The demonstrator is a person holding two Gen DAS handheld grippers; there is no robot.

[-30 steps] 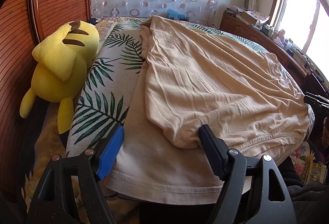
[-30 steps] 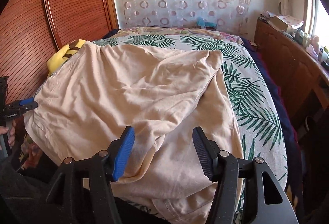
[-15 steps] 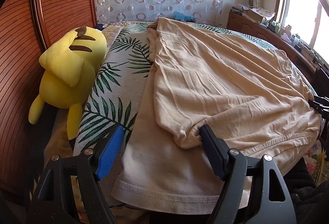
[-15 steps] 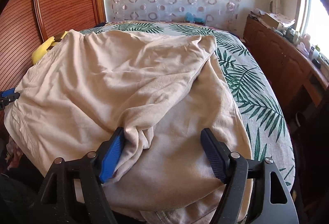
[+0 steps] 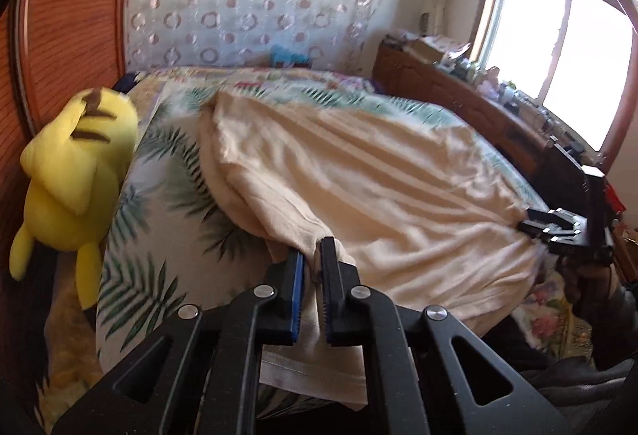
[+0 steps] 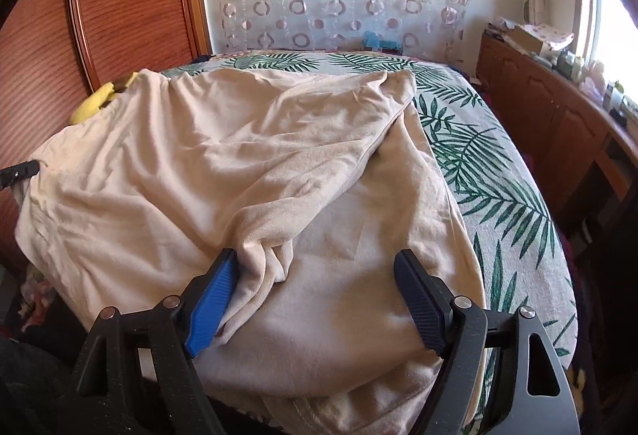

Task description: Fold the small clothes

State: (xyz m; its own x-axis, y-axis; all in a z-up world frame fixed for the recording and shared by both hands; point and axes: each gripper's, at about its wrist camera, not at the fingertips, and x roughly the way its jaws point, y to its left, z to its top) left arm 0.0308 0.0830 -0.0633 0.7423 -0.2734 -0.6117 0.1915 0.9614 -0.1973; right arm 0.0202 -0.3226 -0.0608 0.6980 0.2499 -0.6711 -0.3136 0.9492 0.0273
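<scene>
A beige garment (image 5: 379,187) lies spread and wrinkled over the bed, with its upper layer folded across (image 6: 239,156). My left gripper (image 5: 313,247) is closing, and its pads pinch a bunched fold at the garment's near left corner, lifted slightly off the bed. My right gripper (image 6: 319,259) is opening wide over the near right part of the garment. Its blue finger (image 6: 215,295) rests against a rumpled fold and the black one stands apart on flat cloth. Each gripper shows in the other's view: the right one (image 5: 550,225) at the cloth's far edge, the left one (image 6: 20,172) at the left edge.
A yellow plush toy (image 5: 75,172) leans at the bed's left side by the wooden headboard (image 6: 99,16). The palm-leaf bedcover (image 6: 498,176) shows to the right of the garment. A cluttered wooden dresser (image 6: 538,108) runs under the window on the right.
My left gripper went from wide open to shut on the garment's fold and rose, drawing the cloth taut. My right gripper opened wider over the rumpled fold.
</scene>
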